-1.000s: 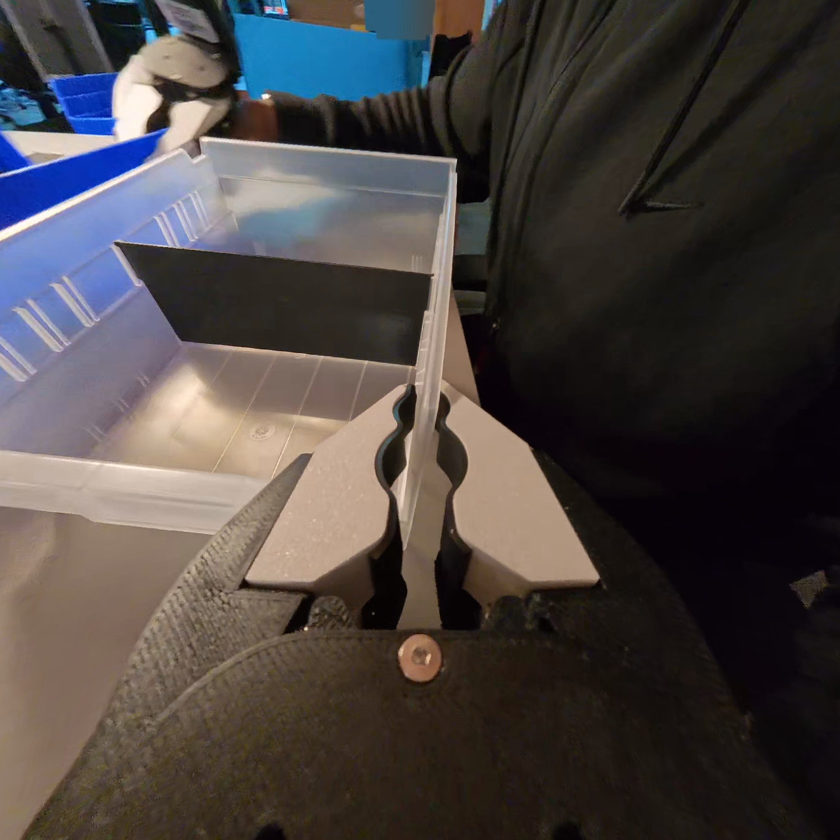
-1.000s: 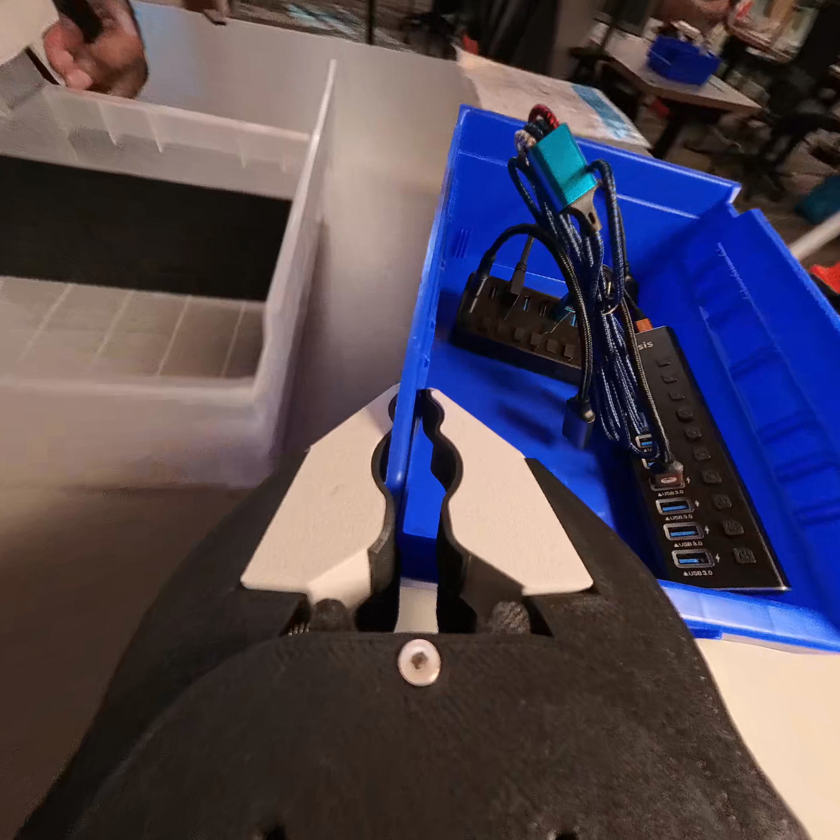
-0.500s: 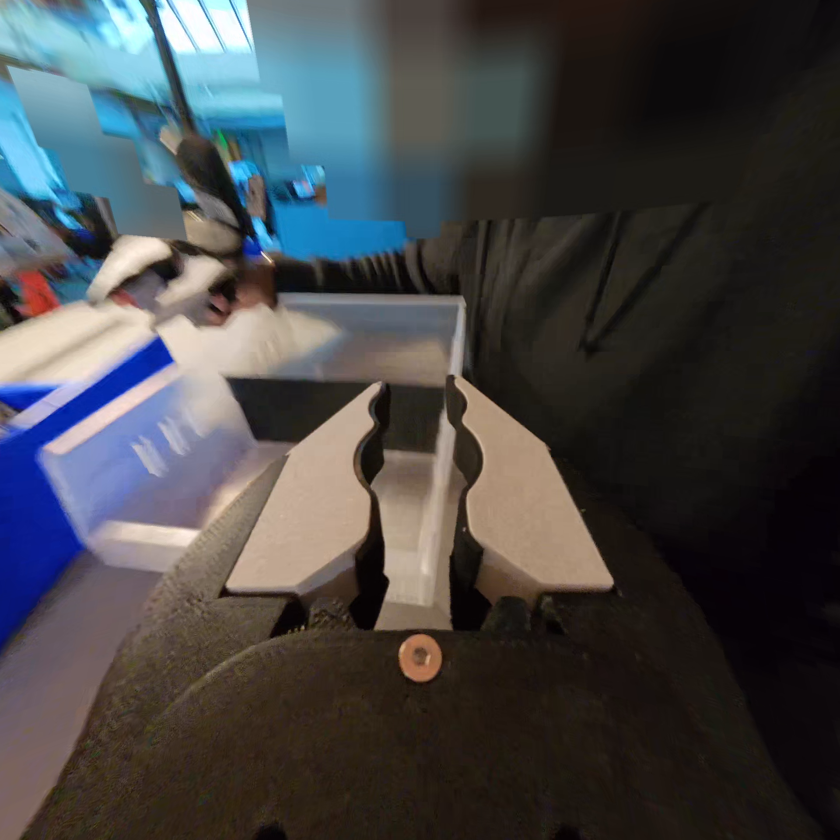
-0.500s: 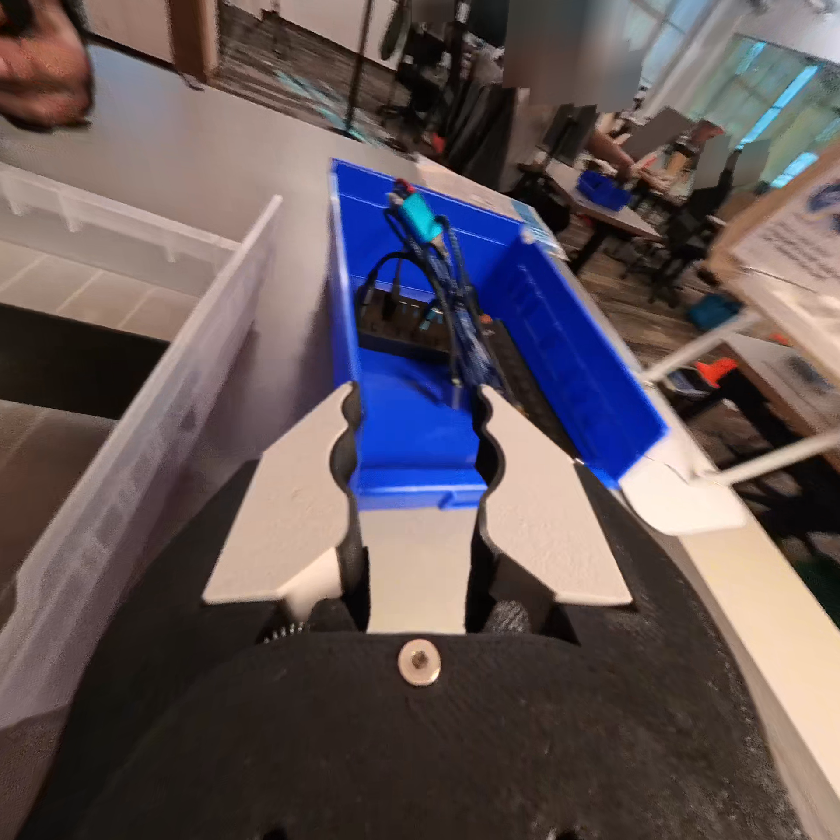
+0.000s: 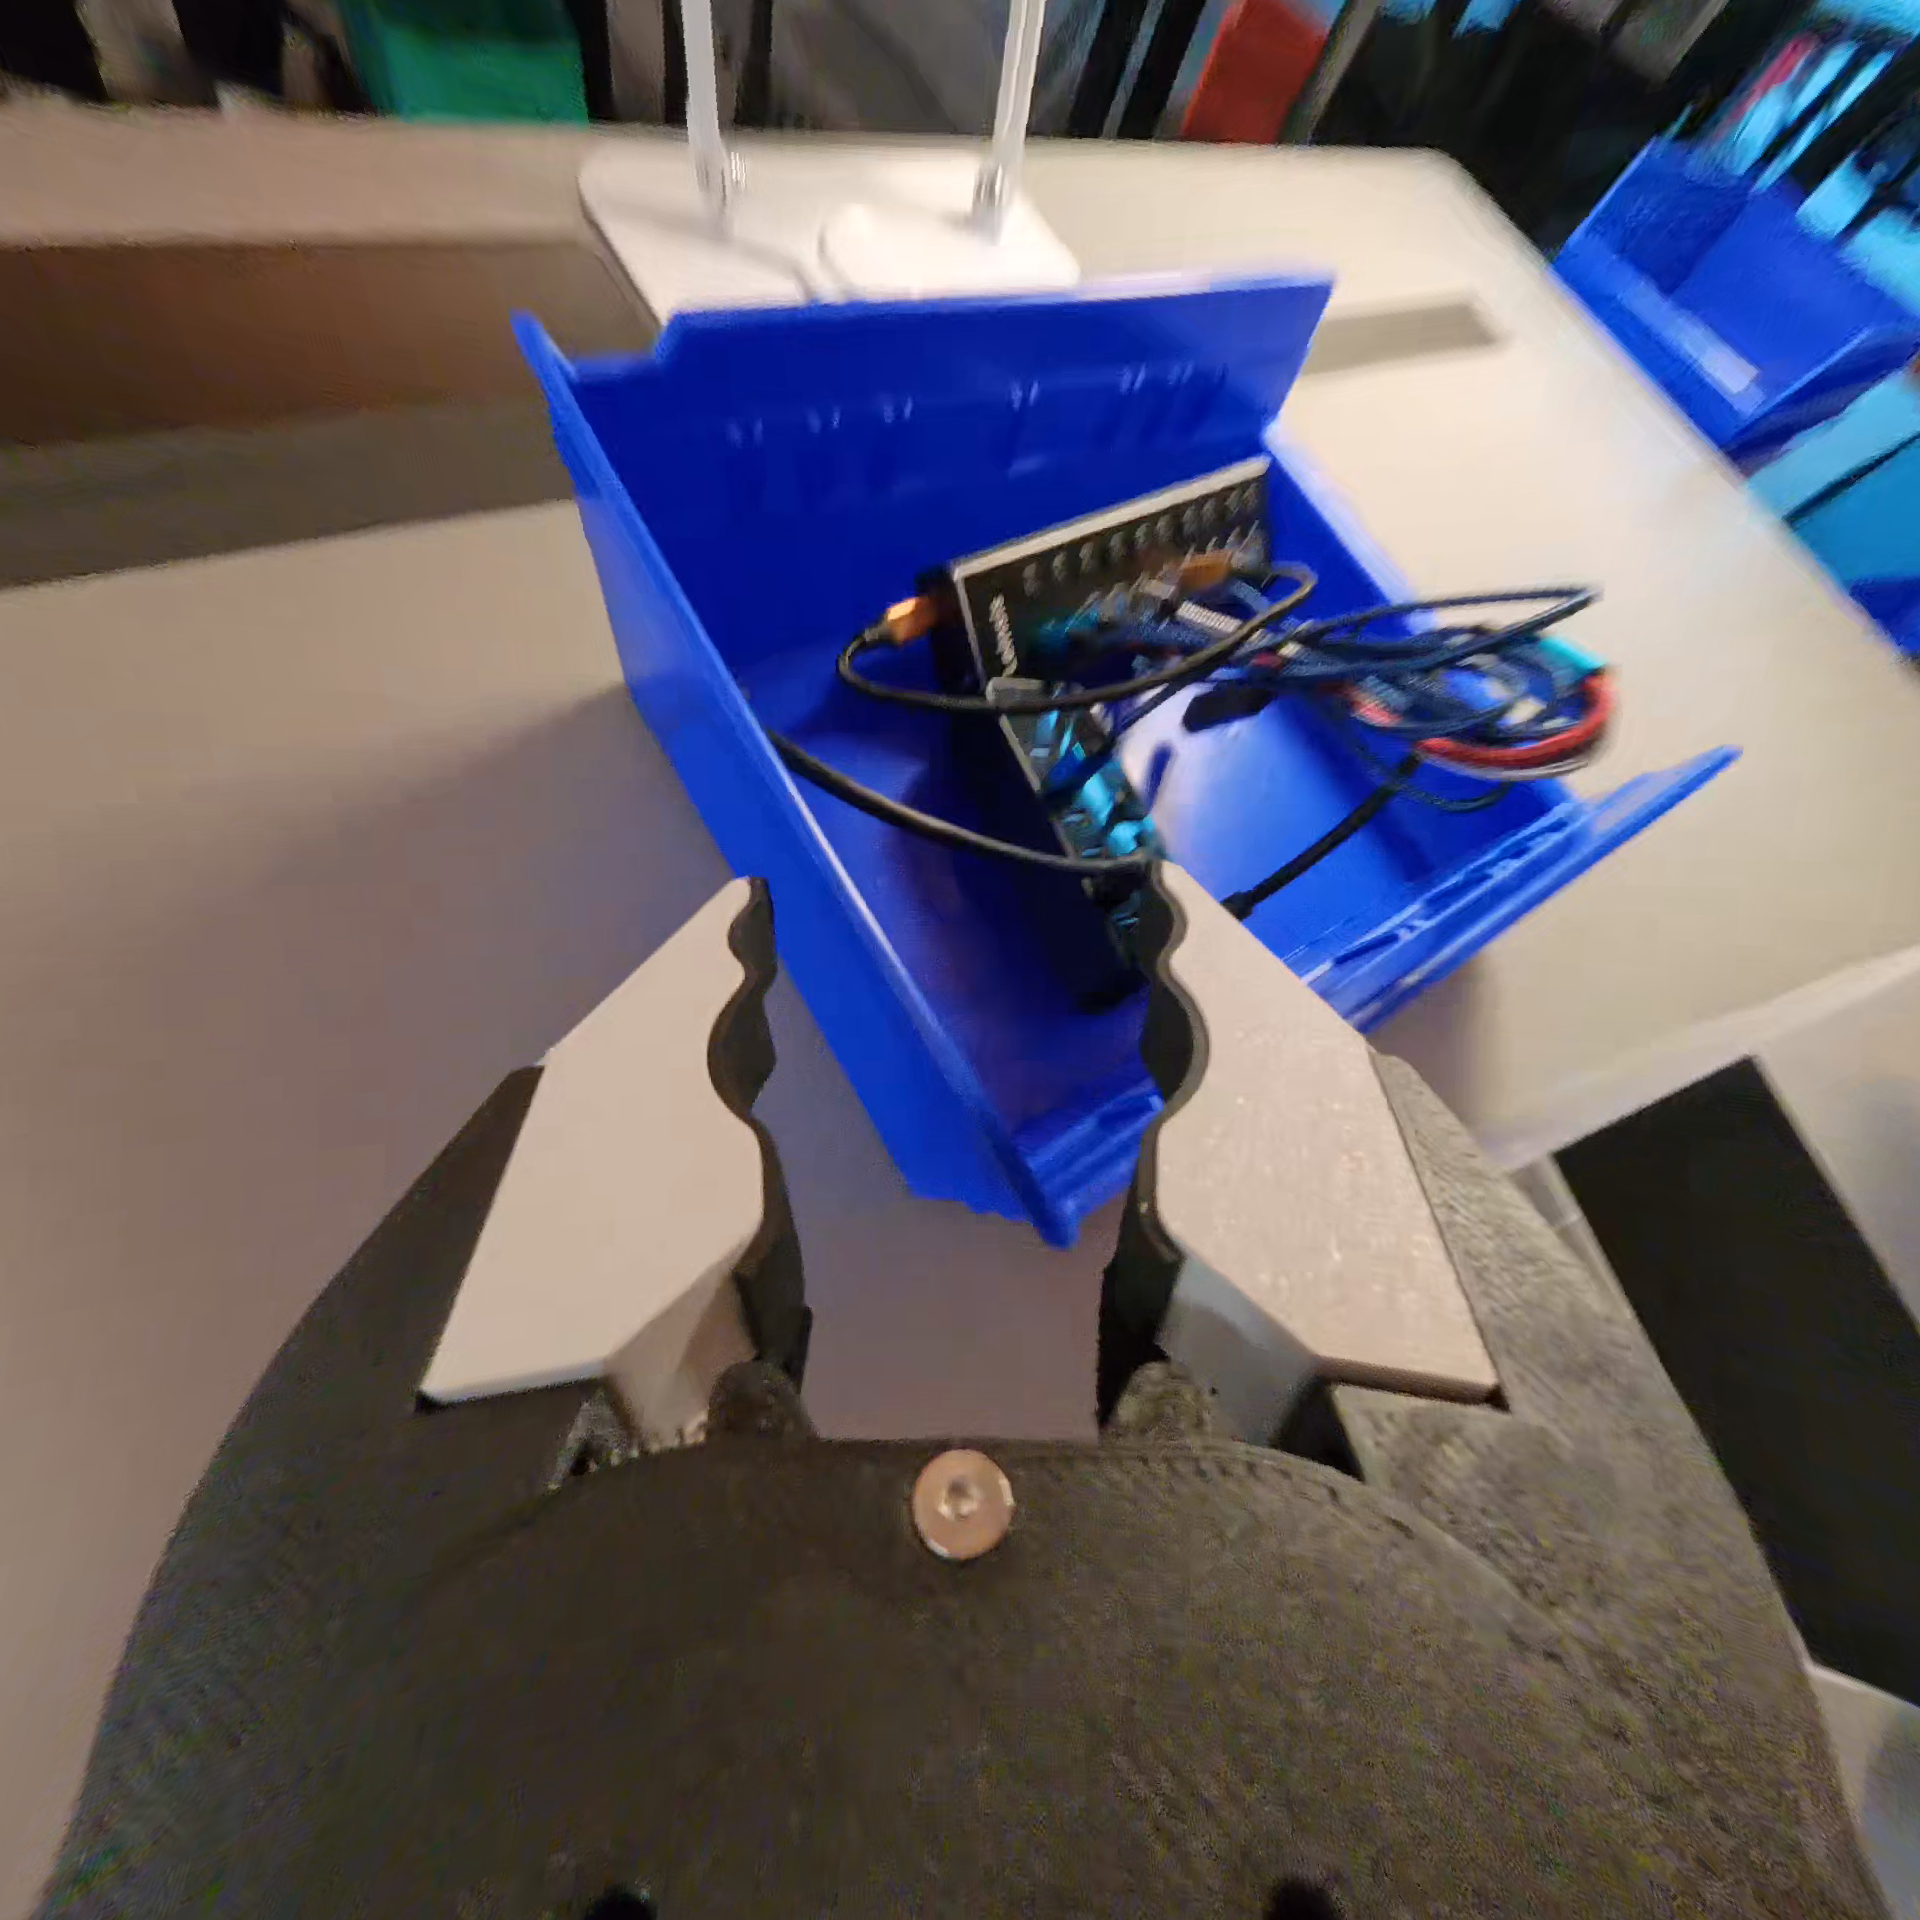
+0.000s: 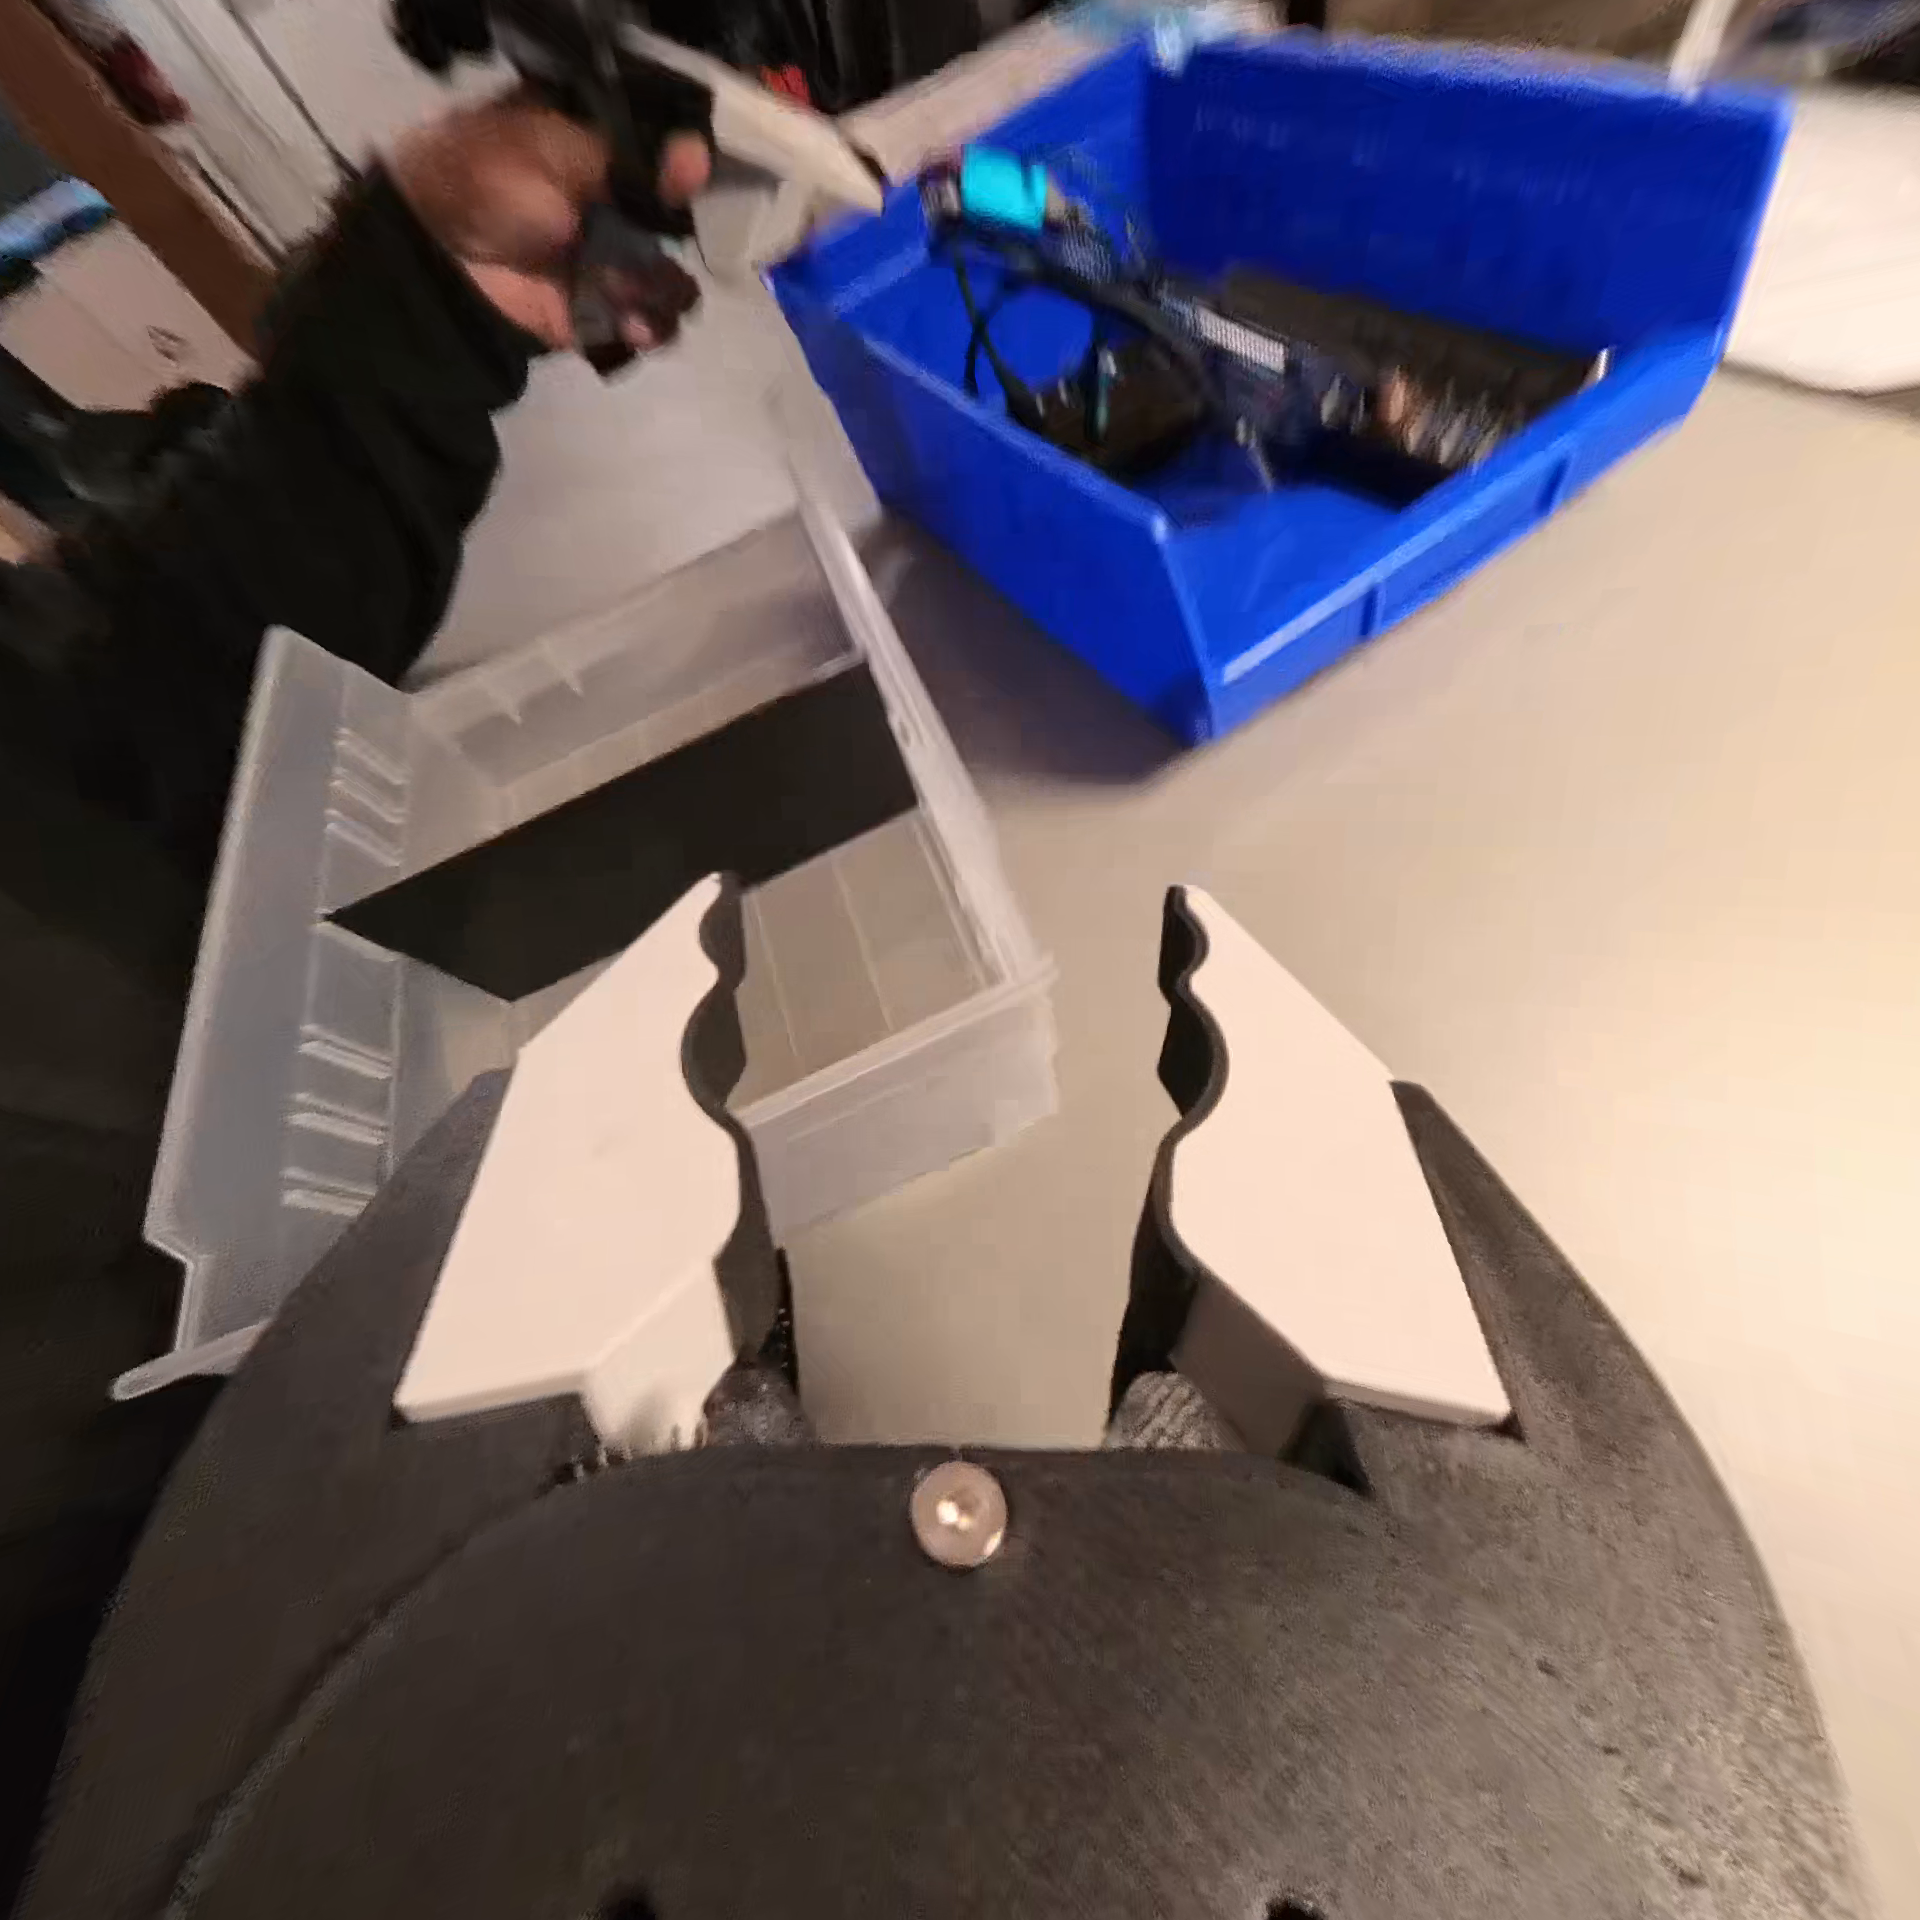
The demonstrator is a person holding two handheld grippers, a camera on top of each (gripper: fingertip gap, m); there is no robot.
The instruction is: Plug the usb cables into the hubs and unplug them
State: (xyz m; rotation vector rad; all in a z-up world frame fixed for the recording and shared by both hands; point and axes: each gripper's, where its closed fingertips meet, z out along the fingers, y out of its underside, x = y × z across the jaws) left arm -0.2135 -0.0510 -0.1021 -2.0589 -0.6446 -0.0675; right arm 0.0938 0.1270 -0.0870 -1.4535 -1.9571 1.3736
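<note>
USB cables (image 5: 1403, 675), tangled with black hubs (image 5: 1101, 613) inside blue bin (image 5: 790, 582) on grey table (image 5: 260, 831); at 12 o'clock ahead of left gripper (image 5: 956, 935), at 1 o'clock ahead of right gripper (image 6: 945, 935). Both grippers spread wide, grasping nothing. Clear divided bin (image 6: 894, 1132) at 10 o'clock of right gripper, just beside blue bin.

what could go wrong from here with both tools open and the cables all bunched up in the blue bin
1. The cables lie tangled over the hub in the blue bin, so pulling one would likely drag the others or the hub.
2. The left tool hangs over the bin's near wall and might knock it.
3. Both views are motion-blurred, so aiming the right tool at a plug may miss.
</note>
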